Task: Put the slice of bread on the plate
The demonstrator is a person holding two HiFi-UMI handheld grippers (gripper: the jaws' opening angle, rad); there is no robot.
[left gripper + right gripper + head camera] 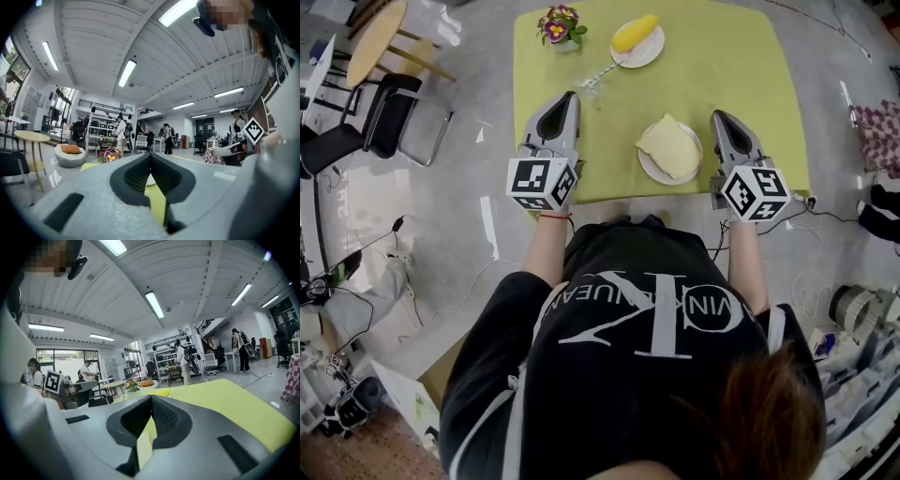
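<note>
Flanking the slice of bread [668, 145] lying on the plate [648, 172], the left gripper [572, 96] and right gripper [719, 114] hang over the green table [750, 66], jaws together, empty.

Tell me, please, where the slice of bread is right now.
In the head view, the slice of bread lies on a white plate by the green table's front edge, between the left gripper and the right gripper.

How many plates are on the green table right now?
2. A round white plate near the front edge carries the pale bread slice; a second white plate at the far edge holds a yellow food item. None seems hidden.
</note>
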